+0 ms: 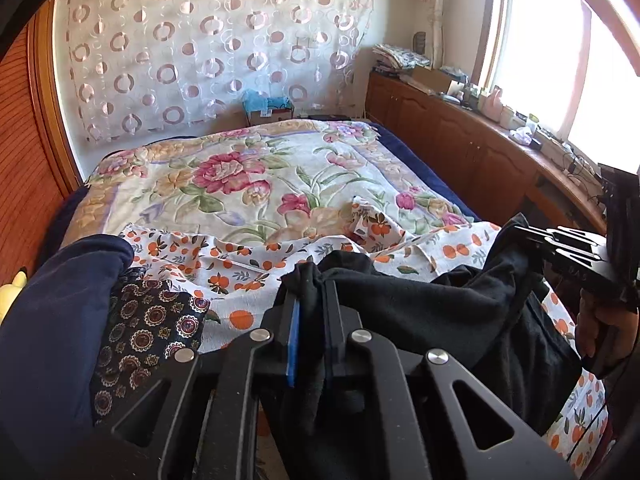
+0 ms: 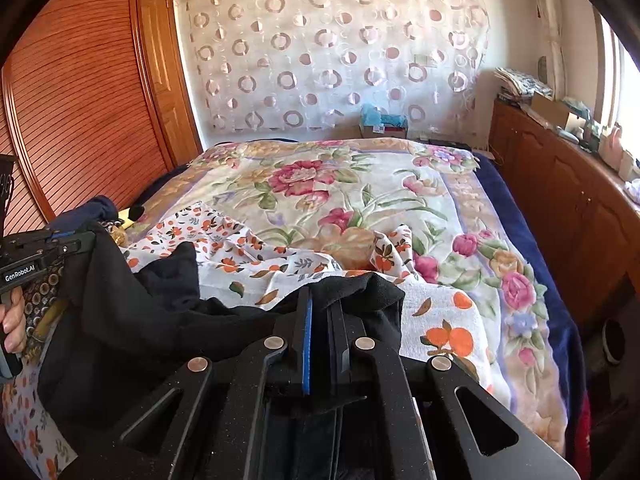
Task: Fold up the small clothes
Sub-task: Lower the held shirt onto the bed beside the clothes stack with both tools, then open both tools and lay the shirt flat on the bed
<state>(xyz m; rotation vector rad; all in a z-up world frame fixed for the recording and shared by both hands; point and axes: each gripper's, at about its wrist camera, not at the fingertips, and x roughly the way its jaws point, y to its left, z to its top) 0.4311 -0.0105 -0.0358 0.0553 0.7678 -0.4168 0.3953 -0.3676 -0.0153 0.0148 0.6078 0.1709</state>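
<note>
Two hand-held grippers carry a black garment (image 1: 420, 304) over the near end of a bed: the left hand-held gripper (image 1: 310, 280) is clamped on one bunched edge of the cloth, and the right hand-held gripper (image 2: 324, 300) is pinched shut on another edge, the dark fabric slung between them. A person's hand (image 2: 14, 320) shows at the left gripper's handle in the right wrist view. The garment sags and creases freely, which suggests a light, soft knit that will drape rather than hold a line; a hold at corners or along a hem, with the span kept taut, looks the surest way to lay it flat. Just beneath and beyond it lies a white cloth printed with oranges (image 2: 248, 256), rumpled. To the left sit a dark patterned fabric (image 1: 140, 332) and a navy piece (image 1: 60, 320). Farther off, the floral bedspread (image 2: 340, 200) stretches to a wall hung with a circle-patterned curtain (image 2: 320, 52); wooden cabinets (image 2: 560, 184) run along the window side.
</note>
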